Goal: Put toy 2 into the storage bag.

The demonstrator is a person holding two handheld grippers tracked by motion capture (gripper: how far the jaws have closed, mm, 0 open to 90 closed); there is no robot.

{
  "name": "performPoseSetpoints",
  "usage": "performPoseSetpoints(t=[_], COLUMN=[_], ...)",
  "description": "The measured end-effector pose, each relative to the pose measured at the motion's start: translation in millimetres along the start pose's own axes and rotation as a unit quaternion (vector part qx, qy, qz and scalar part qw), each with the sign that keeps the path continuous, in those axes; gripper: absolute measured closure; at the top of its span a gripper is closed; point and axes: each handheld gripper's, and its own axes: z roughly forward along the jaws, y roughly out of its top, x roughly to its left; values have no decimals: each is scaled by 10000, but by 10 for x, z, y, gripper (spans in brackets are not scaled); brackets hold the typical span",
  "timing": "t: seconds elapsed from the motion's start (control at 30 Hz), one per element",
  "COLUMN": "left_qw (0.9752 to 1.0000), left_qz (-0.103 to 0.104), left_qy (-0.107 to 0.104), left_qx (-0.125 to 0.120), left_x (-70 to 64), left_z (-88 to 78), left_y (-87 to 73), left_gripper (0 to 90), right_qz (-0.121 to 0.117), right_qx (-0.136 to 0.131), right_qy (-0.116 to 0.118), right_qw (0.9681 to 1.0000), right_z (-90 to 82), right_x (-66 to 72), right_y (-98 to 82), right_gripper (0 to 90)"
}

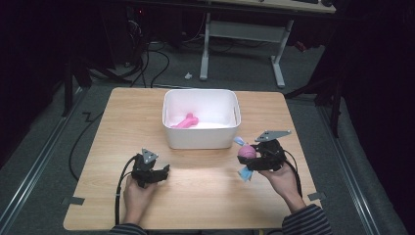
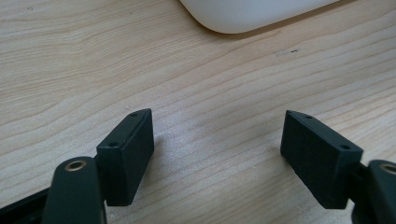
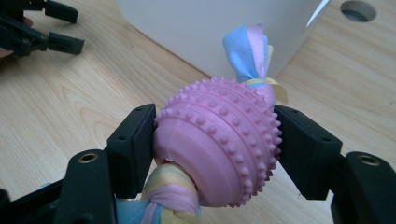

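A pink studded ball toy [image 3: 219, 144] with pastel cloth tails at both ends sits between the jaws of my right gripper [image 3: 212, 149], which is shut on it. In the high view the right gripper [image 1: 250, 157] holds the ball toy [image 1: 246, 152] above the table, just right of the white bin [image 1: 201, 138]. A pink bone-shaped toy [image 1: 185, 121] lies inside the bin. My left gripper [image 1: 165, 171] rests low on the table at front left, open with bare wood between its jaws [image 2: 217, 151]. The left gripper [image 3: 42, 28] also appears far off in the right gripper view.
The wooden table [image 1: 205, 196] has bare room in front of the bin and on both sides. The bin's corner [image 2: 243, 16] lies ahead of the left gripper. Desk legs and cables stand on the dark floor beyond the table's far edge.
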Motion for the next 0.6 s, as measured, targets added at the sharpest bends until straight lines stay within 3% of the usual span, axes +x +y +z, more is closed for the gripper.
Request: performPoseSetpoints(t=[0.33,0.6], left_qw=[10000,10000], left_qz=[-4,3], left_qy=[1,0], left_qx=[-3,2], left_x=[0,1], left_z=[0,0], left_y=[0,0], left_gripper=[261,261], right_qz=[-180,-283], right_qx=[-223,-352], right_qy=[-58,35], right_qw=[9996,9990], right_z=[-151,-204], right_x=[-29,-77], right_y=[207,432], right_gripper=[334,335])
